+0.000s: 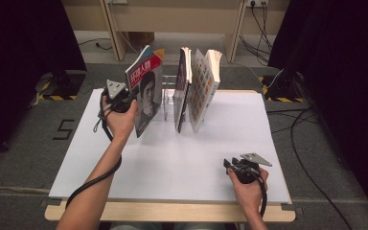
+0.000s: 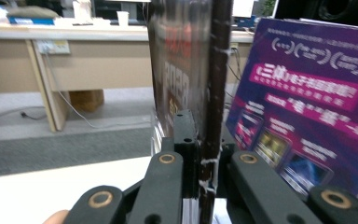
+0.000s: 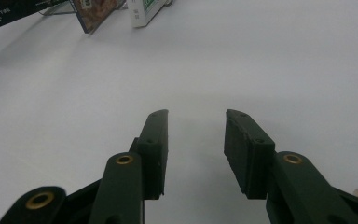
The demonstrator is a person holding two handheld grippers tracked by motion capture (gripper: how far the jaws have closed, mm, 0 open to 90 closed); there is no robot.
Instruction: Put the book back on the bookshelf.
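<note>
A magazine with a red title band and a portrait cover stands tilted at the left of a wire rack. My left gripper is shut on its near edge. In the left gripper view the jaws pinch the magazine's dark edge, and a purple cover stands just to the right. My right gripper rests low over the white table near the front right. Its jaws are open with nothing between them.
Two more books stand in the rack: a dark one and a white one with a coloured grid cover. Their lower corners appear far off in the right gripper view. The white table top spreads between the two hands.
</note>
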